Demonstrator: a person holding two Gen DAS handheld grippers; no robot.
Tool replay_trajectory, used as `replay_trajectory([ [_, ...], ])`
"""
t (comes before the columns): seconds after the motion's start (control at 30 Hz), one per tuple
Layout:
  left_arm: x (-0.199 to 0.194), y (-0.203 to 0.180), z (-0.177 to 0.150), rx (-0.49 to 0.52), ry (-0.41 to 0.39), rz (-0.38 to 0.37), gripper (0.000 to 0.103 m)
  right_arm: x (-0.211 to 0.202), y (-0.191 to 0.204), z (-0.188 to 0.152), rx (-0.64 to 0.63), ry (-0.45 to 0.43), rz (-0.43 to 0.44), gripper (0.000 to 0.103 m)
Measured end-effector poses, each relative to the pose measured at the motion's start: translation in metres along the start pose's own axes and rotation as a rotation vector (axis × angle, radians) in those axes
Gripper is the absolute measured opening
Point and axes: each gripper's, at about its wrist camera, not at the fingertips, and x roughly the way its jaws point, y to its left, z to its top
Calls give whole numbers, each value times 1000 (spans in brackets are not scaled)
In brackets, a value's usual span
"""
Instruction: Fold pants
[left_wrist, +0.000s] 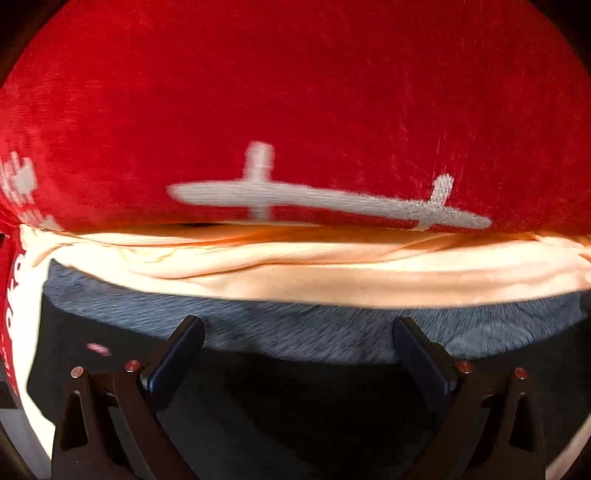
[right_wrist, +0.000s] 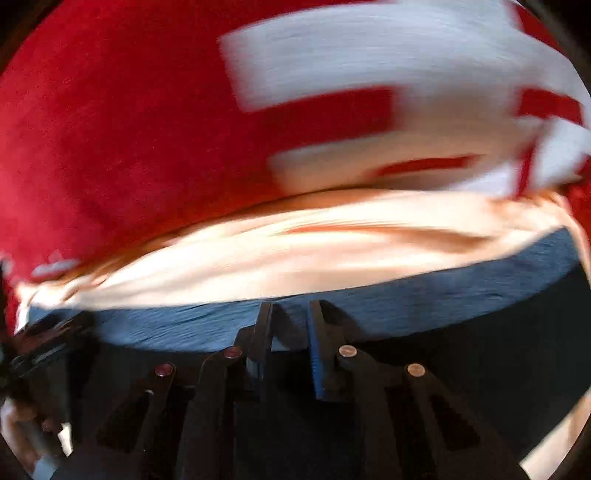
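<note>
Left gripper (left_wrist: 297, 334) is hanging spread wide over the dark blue-grey pants (left_wrist: 295, 328); right gripper (right_wrist: 290, 317) is sitting nearly closed, maybe pinching them, can't tell. Cream cloth (left_wrist: 332, 273) and red blanket (left_wrist: 295, 92) are lying behind; white lettering's unreadable.

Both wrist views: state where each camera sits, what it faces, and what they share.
Left wrist: on the left hand-held gripper, fingers wide apart, facing the blue-grey pants, cream cloth and red blanket.
Right wrist: on the right hand-held gripper, fingers nearly together, facing the same layers, motion-blurred.
Shared: pants, cream cloth, red blanket with white markings.
</note>
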Motion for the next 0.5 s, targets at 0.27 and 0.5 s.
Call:
replay_trajectory([
  [0.27,-49,-4,-75,151,43,10,103,-55,-1,-50,-42,35,82,22],
  [0.5,-48,-9,-121,122,69,35,103,-63,-32,-125,69,76,97,22],
])
